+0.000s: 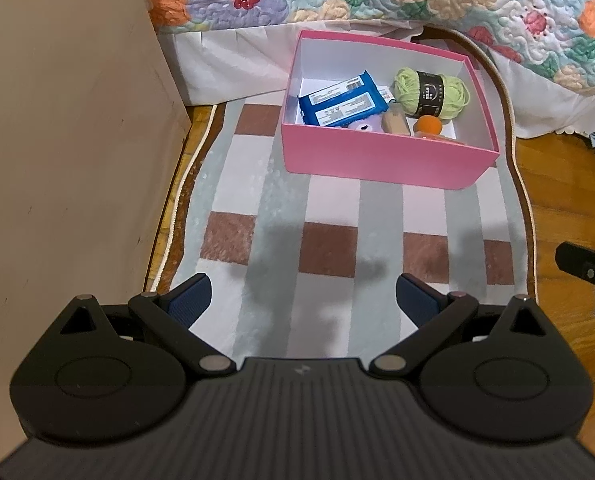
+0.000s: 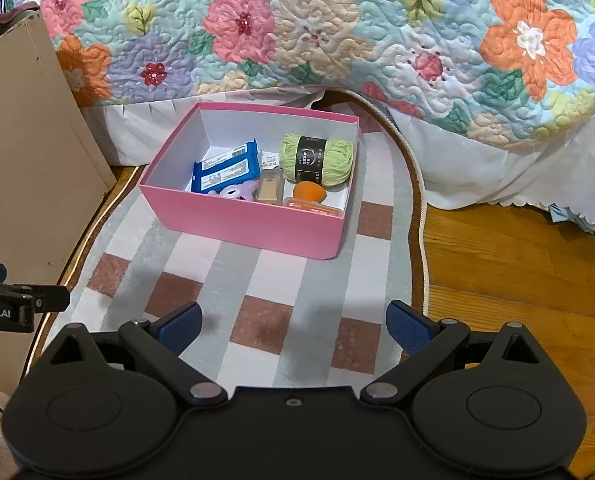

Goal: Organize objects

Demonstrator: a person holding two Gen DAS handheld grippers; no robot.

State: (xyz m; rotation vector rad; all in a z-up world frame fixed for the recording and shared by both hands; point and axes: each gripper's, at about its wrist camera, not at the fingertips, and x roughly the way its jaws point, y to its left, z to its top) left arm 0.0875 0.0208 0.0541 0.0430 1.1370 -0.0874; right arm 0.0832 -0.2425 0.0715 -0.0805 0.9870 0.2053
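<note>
The pink box (image 2: 253, 224) sat on the checked rug (image 2: 257, 332) close to the bed's floral quilt (image 2: 337, 32), already holding a blue packet (image 2: 225, 170), a green yarn skein (image 2: 316, 158), an orange ball (image 2: 308, 192), a tan bottle-like item (image 2: 271, 190) and a purple soft thing (image 2: 237, 192) — all inside its walls, nothing visible loose on the rug.

The likeliest trouble, as I judged it, was a careless reach: the box looked light, and catching its near wall with a fingertip could shove or tip it toward the bed skirt. The yarn might also snag and unwind if pinched by a loose strand.

Both tongs were spread wide and empty. The left tongs (image 1: 302, 300) hovered above the rug, short of the box (a beige cabinet panel (image 1: 65, 140) stood just beside them), touching nothing. The right tongs (image 2: 295, 328) hung likewise over the rug, apart from the box.
</note>
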